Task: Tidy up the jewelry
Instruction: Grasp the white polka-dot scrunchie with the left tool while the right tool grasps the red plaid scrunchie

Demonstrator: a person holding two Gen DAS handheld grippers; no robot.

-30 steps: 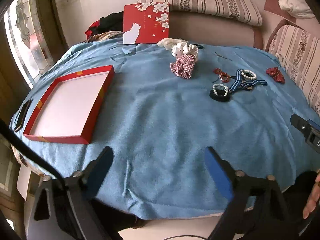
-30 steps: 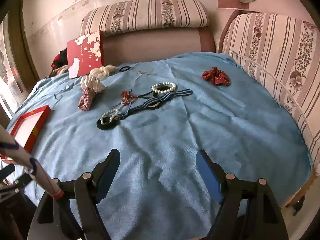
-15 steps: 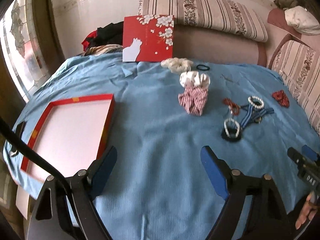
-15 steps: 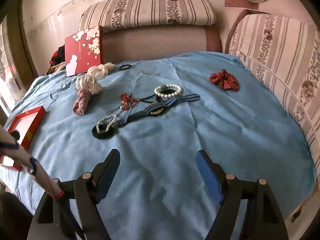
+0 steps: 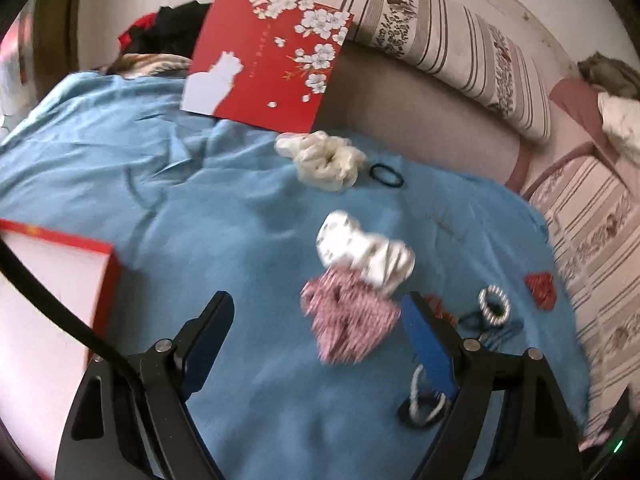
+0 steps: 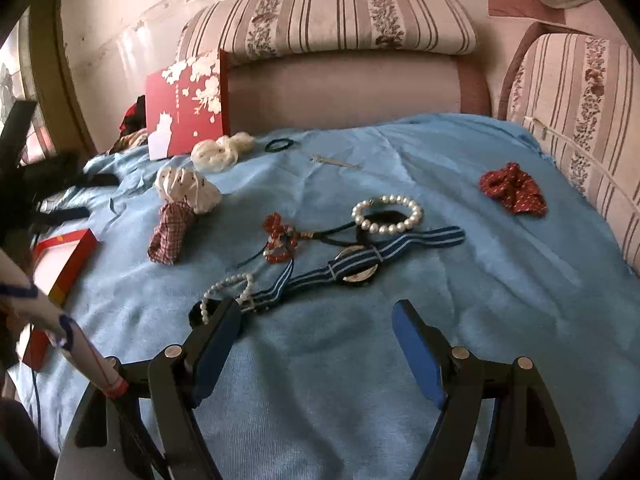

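My left gripper [image 5: 318, 326] is open and empty, low over the blue cloth [image 5: 200, 208], with a red-checked scrunchie [image 5: 348, 324] just ahead between its fingers. A white spotted scrunchie [image 5: 364, 252] lies behind it. My right gripper [image 6: 318, 330] is open and empty, short of a striped blue band [image 6: 360, 258]. A pearl bracelet [image 6: 388, 214], a small bead bracelet [image 6: 224, 292], a red bead ornament [image 6: 278, 238] and a red scrunchie [image 6: 514, 188] lie on the cloth. The red tray [image 5: 48, 280] is at the left.
A red flowered box lid [image 5: 268, 60] leans on the sofa back [image 6: 344, 84]. A cream scrunchie [image 5: 324, 158] and black hair tie [image 5: 386, 176] lie near it. Striped cushions [image 6: 580, 120] border the right edge. Dark clothes [image 5: 168, 36] lie at back left.
My left gripper moved forward and right, closing on the checked scrunchie; the tray slid to the left edge. My right gripper advanced toward the striped band. Both stayed open.
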